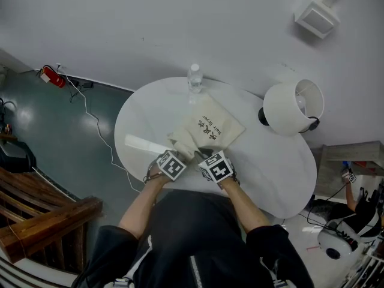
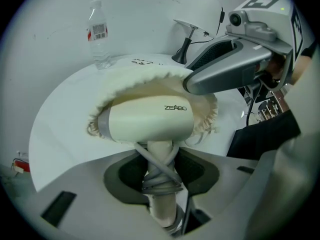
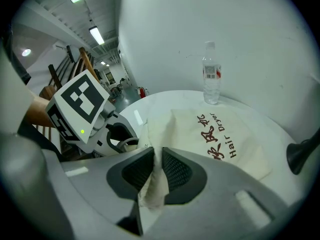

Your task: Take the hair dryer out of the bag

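The hair dryer (image 2: 147, 119) is held by the left gripper (image 2: 160, 176): its cream handle (image 2: 161, 156), wound round with a grey cord (image 2: 159, 180), stands between the two dark pads, which are closed against it on both sides. The body of the dryer lies crosswise just beyond the jaws, its far side framed by the frayed open mouth of the bag (image 2: 150, 79), so that it is seen at the opening and only partly clear of the cloth.

The right gripper (image 3: 156, 171) is placed just to the right of the left one, at the near edge of the bag (image 3: 220, 139). A fold of the cream cloth is pinched between its nearly closed pads and hangs out below them. The rest of the bag is spread flat towards the far side of the round white table (image 1: 270, 173), printed face up.

A water bottle (image 1: 194, 77) is set upright at the far rim of the table, beyond the bag and apart from it. A white lamp (image 1: 294, 107) is seen at the far right, well apart from both grippers. Nothing is found between the grippers and the bag
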A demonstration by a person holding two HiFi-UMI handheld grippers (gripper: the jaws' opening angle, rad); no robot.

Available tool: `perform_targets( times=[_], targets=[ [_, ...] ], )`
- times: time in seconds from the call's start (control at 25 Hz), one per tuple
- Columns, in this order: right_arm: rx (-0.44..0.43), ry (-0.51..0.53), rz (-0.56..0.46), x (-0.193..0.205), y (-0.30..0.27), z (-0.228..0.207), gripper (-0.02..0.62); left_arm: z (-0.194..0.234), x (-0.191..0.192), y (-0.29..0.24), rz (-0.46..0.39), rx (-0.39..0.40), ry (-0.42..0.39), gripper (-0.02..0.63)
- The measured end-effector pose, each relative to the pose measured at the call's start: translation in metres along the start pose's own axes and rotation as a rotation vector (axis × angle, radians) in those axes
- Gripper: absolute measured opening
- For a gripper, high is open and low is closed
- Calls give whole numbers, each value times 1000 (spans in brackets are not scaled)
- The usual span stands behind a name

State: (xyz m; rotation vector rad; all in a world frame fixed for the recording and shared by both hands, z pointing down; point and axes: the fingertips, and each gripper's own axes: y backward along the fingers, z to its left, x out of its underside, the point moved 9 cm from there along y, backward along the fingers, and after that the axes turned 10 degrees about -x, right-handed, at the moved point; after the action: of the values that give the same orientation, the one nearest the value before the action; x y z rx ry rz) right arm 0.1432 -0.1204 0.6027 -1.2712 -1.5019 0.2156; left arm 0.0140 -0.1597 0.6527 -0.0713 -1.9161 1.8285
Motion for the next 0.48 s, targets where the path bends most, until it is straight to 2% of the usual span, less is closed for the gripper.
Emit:
perform_targets(
  times=[0.48],
  targets=[
    [15,9,1,5,-4,8,78,0,41,24,-54,-10,80,170]
  ],
)
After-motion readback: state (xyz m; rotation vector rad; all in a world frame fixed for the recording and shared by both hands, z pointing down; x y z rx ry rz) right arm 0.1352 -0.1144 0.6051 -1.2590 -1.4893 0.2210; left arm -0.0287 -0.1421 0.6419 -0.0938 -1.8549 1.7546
